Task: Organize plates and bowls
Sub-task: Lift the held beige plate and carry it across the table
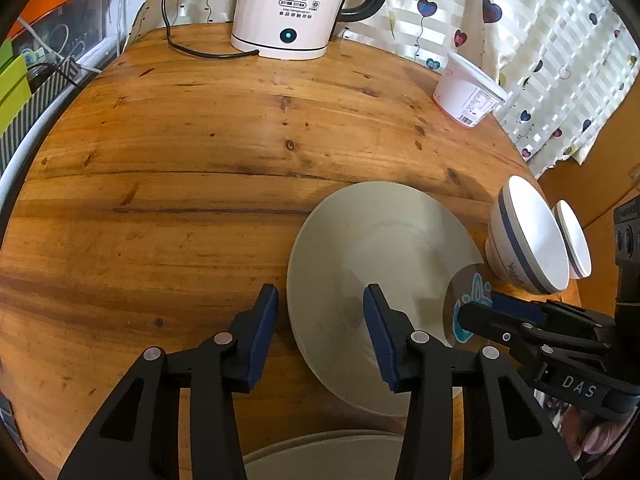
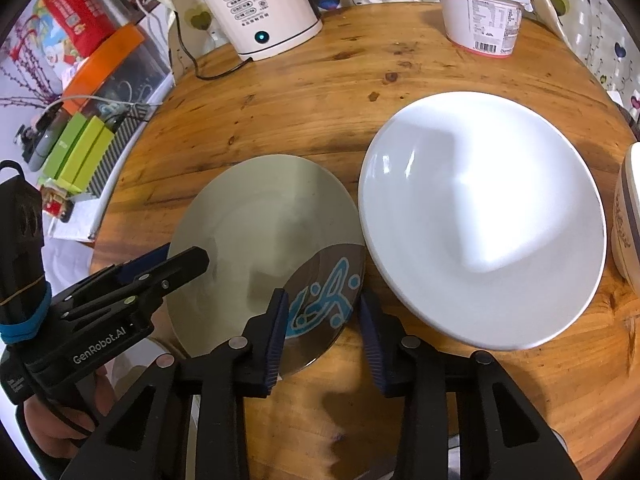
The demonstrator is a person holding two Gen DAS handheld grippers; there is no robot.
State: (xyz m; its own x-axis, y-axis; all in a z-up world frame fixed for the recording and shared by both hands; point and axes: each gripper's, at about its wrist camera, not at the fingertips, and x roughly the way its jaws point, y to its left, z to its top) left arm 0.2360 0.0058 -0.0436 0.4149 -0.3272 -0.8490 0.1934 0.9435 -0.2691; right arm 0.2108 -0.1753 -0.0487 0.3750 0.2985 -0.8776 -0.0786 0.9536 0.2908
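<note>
A round wooden table (image 2: 320, 92) is seen from both wrist cameras. The grey plate (image 2: 256, 232) lies flat on it near the front edge, with a blue-patterned round patch (image 2: 324, 304) showing at its near right side. Just beside it on the right, the white plate (image 2: 480, 216) is set, the two rims almost touching. Further right, a blue-banded bowl (image 1: 524, 236) is seen, with a second bowl (image 1: 574, 240) just behind it.

The left gripper (image 1: 320, 300) is held over the grey plate's left rim, jaws partly open: one finger outside the rim, the other over the plate. No pressing on the plate can be made out. The right gripper (image 2: 324, 308) is placed astride the plate's near right edge, also partly open, the patterned patch framed between its fingers; whether the pads touch cannot be told. Nothing is lifted.

At the table's far side, a white electric kettle (image 2: 256, 8) and a lidded white tub (image 2: 484, 12) are left standing, well apart from the plates.
</note>
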